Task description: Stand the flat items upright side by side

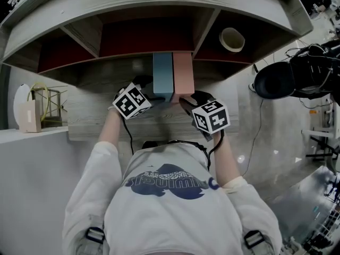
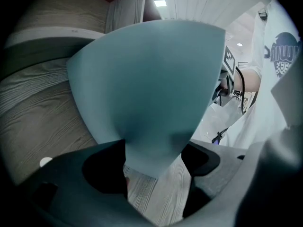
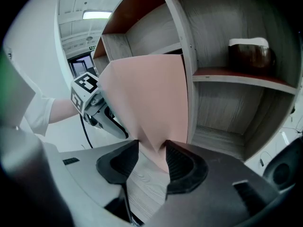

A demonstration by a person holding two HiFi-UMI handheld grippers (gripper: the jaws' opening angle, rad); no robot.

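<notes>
Both flat items stand upright on the wooden shelf (image 1: 101,118), the blue item (image 1: 162,74) touching the pink item (image 1: 183,73). The left gripper (image 2: 154,157) clamps the blue, the right gripper (image 3: 151,156) pinches the pink. Likely nearly done: only releasing is left.

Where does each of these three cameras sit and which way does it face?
Head view: on the person's head, looking steeply down at the shelf unit; shows torso, both forearms, left gripper, right gripper.
Left gripper view: on the left gripper, looking along jaws closed on the blue flat item; shirt, forearm at right.
Right gripper view: on the right gripper, looking along jaws closed on the pink flat item, shelf unit behind; forearm at left.
Shared: head and right gripper views both show the left gripper.
</notes>
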